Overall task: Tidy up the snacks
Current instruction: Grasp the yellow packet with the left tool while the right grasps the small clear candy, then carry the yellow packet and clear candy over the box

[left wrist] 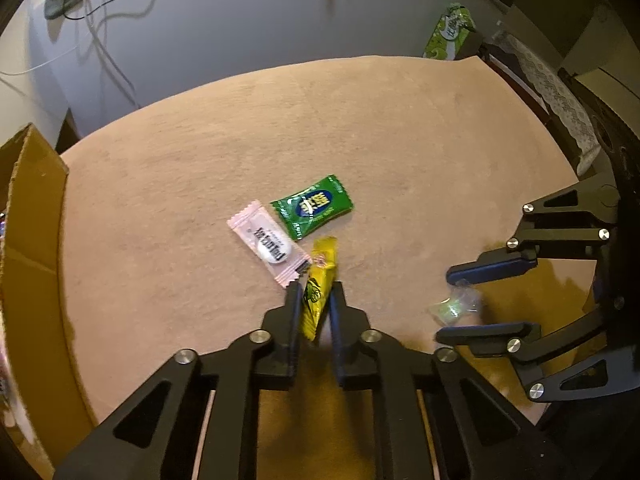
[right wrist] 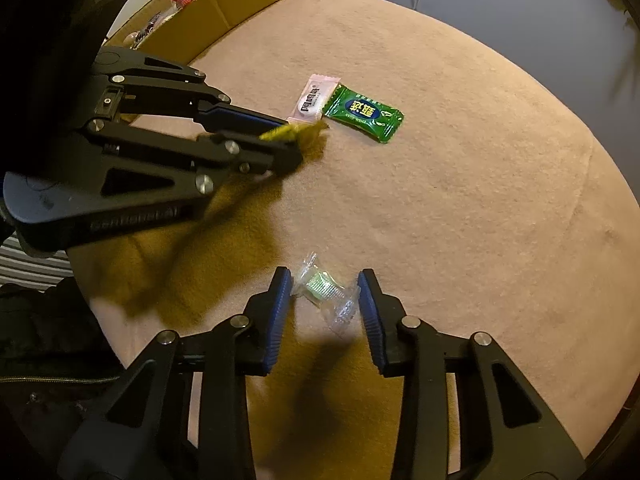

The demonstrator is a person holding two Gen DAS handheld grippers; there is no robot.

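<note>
An open brown cardboard box stands at nine o'clock on the round tan felt-covered table in the left wrist view, its near wall cut off by the frame edge; in the right wrist view red-and-clear wrappers show inside it at eleven o'clock, too small to identify. Right of the box, near the table's centre, a pale pink flat candy sachet with black lettering lies touching a green foil candy packet with a blue-and-yellow label at its one o'clock. Just below them, the left gripper has its black jaws drawn in tight on a yellow foil snack stick, whose far end pokes out toward twelve o'clock beside the pink sachet; its lower end is hidden between the fingers. Motion blur makes it hard to say whether the stick is clear of the felt. At four o'clock in the left wrist view, the right gripper hangs with its blue-padded fingers spread apart on either side of a clear cellophane-wrapped green candy, which lies on the table between them, seemingly touching neither pad. At one o'clock beyond the table's far rim, a green-and-white printed carton stands partly hidden by the edge.
</note>
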